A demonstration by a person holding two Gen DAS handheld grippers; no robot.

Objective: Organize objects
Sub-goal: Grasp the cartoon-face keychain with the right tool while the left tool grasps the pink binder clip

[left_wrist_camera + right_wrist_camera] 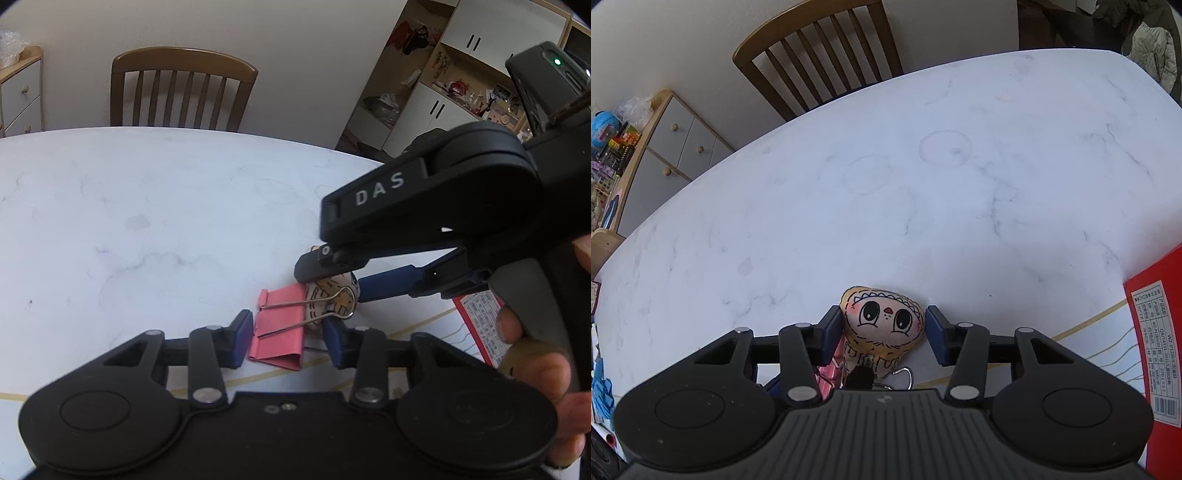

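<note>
**2 grippers meet over a binder clip and a doll charm**

The left gripper (288, 338) stands open, its 2 blue pads either side of a pink binder clip (280, 328) lying on the white marbled tabletop (147, 229); whether the pads touch the clip cannot be told. The clip's wire handle crosses a small flat doll charm (882, 325) with big drawn eyes, lying just beyond it. The right gripper (882, 334) is open about as wide as the doll's head, a pad close on each side, contact unclear. In the left wrist view its black arm carries the white letters "DAS", and a hand (535, 354) holds its handle. A red box (1156, 350) at the right edge bears a white label with small print, including "W2-P128HC" and a barcode; the remaining print is too small to read.
</note>
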